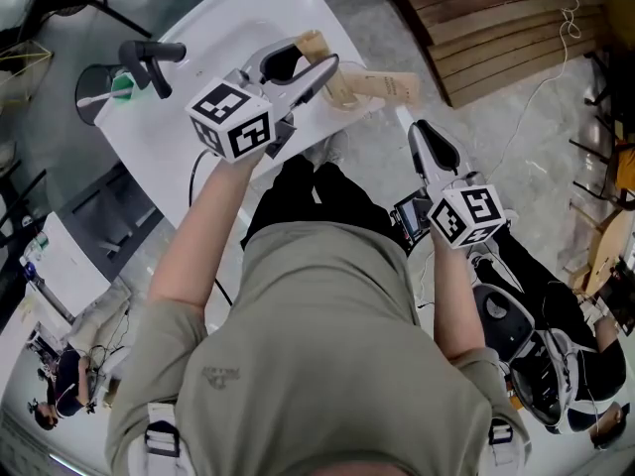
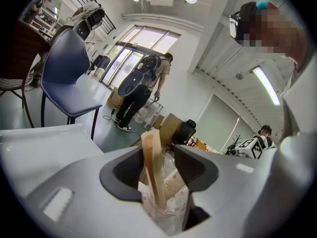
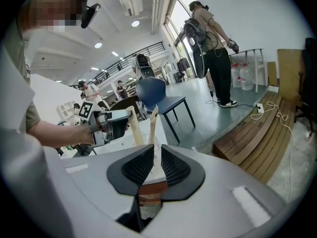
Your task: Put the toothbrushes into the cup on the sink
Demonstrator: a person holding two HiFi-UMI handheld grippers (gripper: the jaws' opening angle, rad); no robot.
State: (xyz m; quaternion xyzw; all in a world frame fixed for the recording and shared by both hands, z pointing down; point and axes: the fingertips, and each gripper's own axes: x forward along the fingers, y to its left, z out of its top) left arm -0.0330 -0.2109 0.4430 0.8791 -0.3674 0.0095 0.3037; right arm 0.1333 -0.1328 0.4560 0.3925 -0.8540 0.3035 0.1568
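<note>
White sink [image 1: 184, 142], cup [image 2: 167, 213] with near-upright wrapped toothbrushes [image 2: 151, 165] between wide-open left gripper [image 1: 306, 65] jaws; right gripper [image 3: 153, 163] nearly shut.

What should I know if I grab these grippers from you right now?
Left gripper: open, jaws either side of one wrapped toothbrush, not squeezing it.
Right gripper: jaws almost together, seemingly empty, back from the cup.
Done: both toothbrushes stand in the cup on the sink; the second toothbrush leans right.
Left to do: lift the left gripper clear.
</note>
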